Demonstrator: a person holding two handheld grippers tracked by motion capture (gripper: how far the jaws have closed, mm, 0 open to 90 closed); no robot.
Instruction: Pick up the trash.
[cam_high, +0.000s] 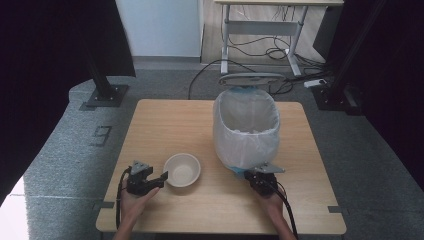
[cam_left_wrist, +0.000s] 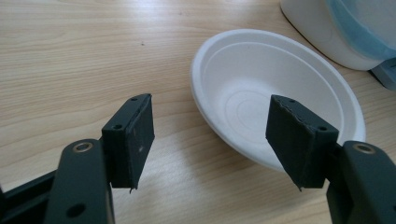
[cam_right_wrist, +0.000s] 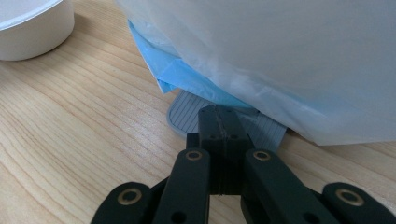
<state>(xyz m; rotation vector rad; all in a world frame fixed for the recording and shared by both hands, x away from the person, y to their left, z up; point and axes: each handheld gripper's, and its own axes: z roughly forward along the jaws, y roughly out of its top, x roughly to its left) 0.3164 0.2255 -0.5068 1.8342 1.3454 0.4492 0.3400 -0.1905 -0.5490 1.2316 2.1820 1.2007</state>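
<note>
With my left hand-held gripper (cam_high: 161, 178) spread wide at the bowl's (cam_high: 182, 169) nine o'clock rim — empty, ready to pinch it — my right hand-held gripper (cam_right_wrist: 219, 116) sits clamped shut, pressing the pedal (cam_right_wrist: 184, 113) of the lined bin (cam_high: 246, 127) on the worktop (cam_high: 165, 120), likely holding the lid (cam_high: 251, 78) up.

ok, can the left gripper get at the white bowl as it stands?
Probably yes. The left gripper is open and right at the white bowl, whose near rim already lies between the jaws, and nothing stands between them on the table.
</note>
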